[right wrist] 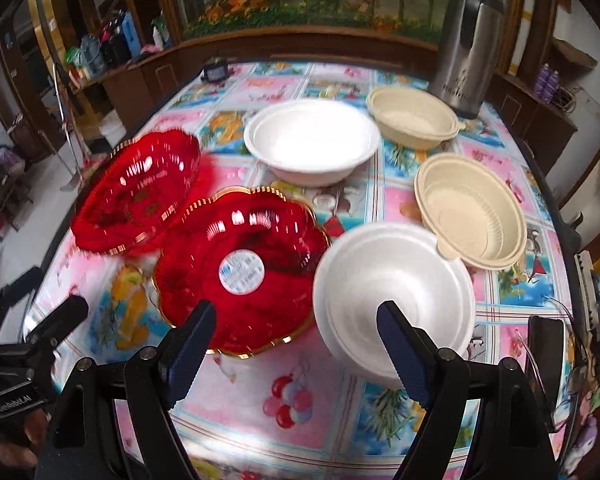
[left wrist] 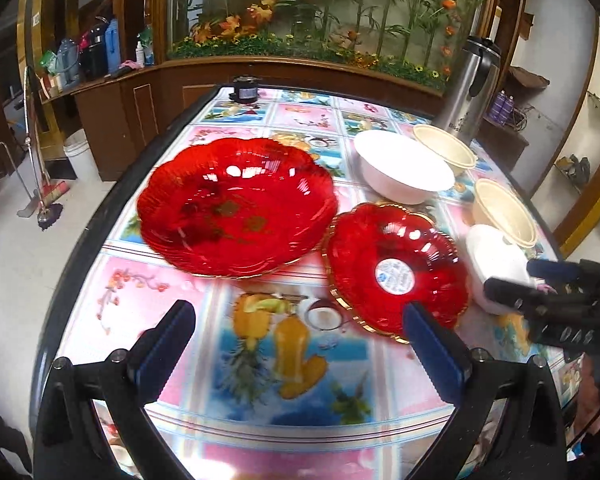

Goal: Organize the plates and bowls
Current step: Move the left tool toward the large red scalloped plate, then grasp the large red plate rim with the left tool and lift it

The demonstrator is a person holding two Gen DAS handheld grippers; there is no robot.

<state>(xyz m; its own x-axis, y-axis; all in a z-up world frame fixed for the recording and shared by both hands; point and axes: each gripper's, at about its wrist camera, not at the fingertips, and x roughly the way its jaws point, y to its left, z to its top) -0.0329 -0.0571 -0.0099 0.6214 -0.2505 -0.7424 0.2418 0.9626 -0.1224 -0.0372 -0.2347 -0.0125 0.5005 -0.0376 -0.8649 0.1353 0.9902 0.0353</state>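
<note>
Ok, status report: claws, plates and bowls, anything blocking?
Left claw open, empty. Right claw open, empty, near white bowl. Small red plate beside large red plate, nothing stacked. Thermos at far edge, not blocking.

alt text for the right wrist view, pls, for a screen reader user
The open right gripper hovers low over a table with a colorful patterned cloth, holding nothing, its fingers framing a small red plate and a white foam bowl. Behind them sit a larger red plate, another white bowl, two beige bowls and a steel thermos.
</note>
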